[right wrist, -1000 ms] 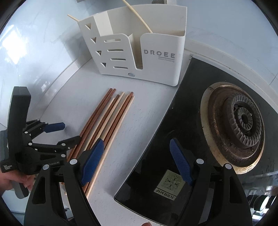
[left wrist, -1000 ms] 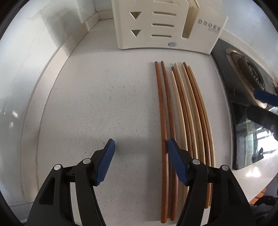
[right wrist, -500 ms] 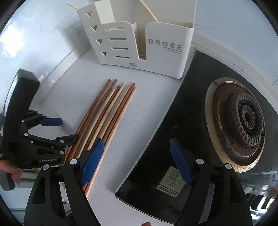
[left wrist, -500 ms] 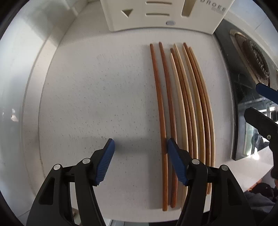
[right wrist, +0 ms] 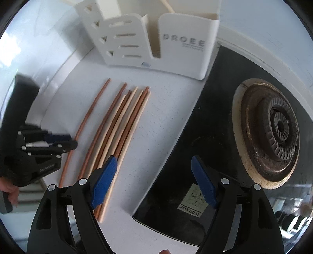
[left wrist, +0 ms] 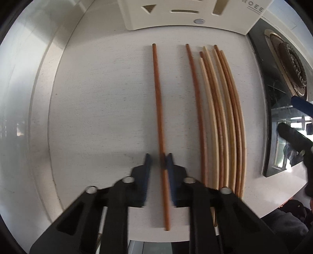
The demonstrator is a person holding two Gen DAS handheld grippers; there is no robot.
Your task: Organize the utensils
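A dark brown chopstick (left wrist: 158, 101) lies apart to the left of a row of several brown and pale chopsticks (left wrist: 221, 121) on the white counter. My left gripper (left wrist: 158, 162) has its blue pads nearly closed around that chopstick near its near end; its motion is blurred. The right wrist view shows this chopstick (right wrist: 92, 113), the row (right wrist: 121, 125) and the left gripper (right wrist: 66, 141). My right gripper (right wrist: 154, 179) is open and empty above the counter's edge by the stove. A white slotted utensil holder (right wrist: 156, 45) stands at the back.
A black glass hob (right wrist: 195, 148) with a rusty burner (right wrist: 273, 134) lies to the right. The holder (left wrist: 185, 17) has a pale stick in it. The wall curves along the left of the counter (left wrist: 97, 97). The counter's front edge is close below the grippers.
My left gripper has shifted right over the leftmost chopstick and closed around it. That chopstick now lies apart from the row. The right gripper has moved slightly closer to the holder.
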